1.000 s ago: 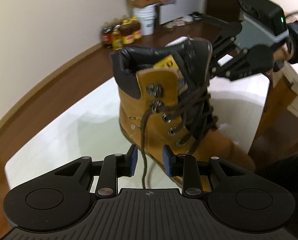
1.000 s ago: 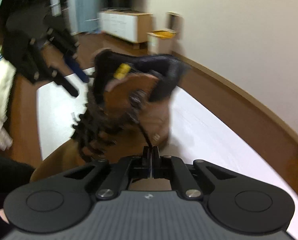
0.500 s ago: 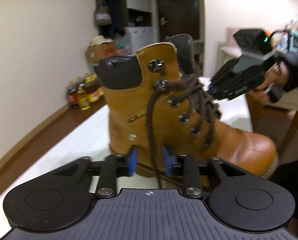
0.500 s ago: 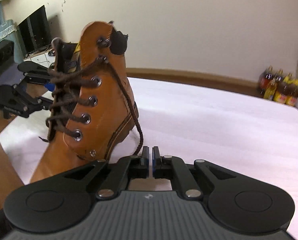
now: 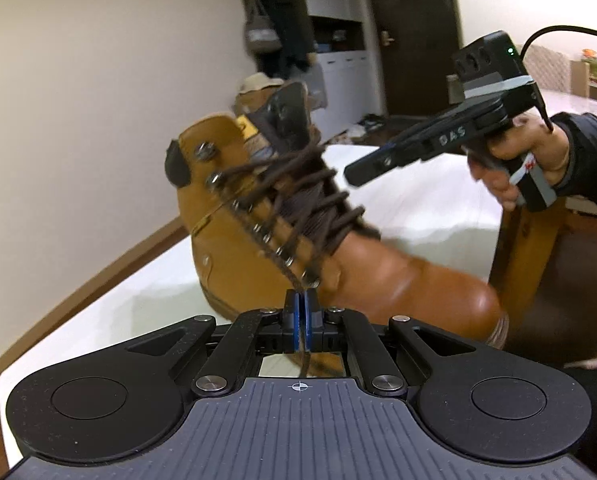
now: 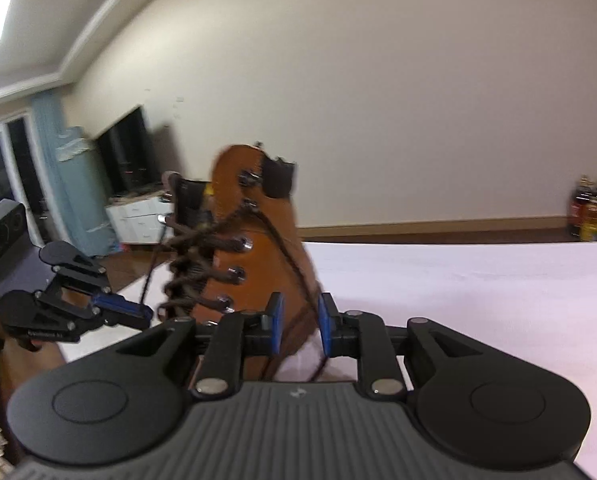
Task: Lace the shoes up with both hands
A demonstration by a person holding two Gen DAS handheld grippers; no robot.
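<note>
The left gripper [image 5: 300, 307] points slightly downward, its jaws pressed together with a dark lace [image 5: 276, 256] pinched between the blue pads. The right gripper [image 6: 300, 322] has just been opening: its jaws stand apart, a lace strand passing loosely between them untouched. The right hand [image 5: 516, 164], in a dark sleeve [image 5: 590, 156], grips its handle.

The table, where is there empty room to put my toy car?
The white table is bare from the boot toward the bottles by the wall. It is crowded around the boot's laces, where both grippers work.
</note>
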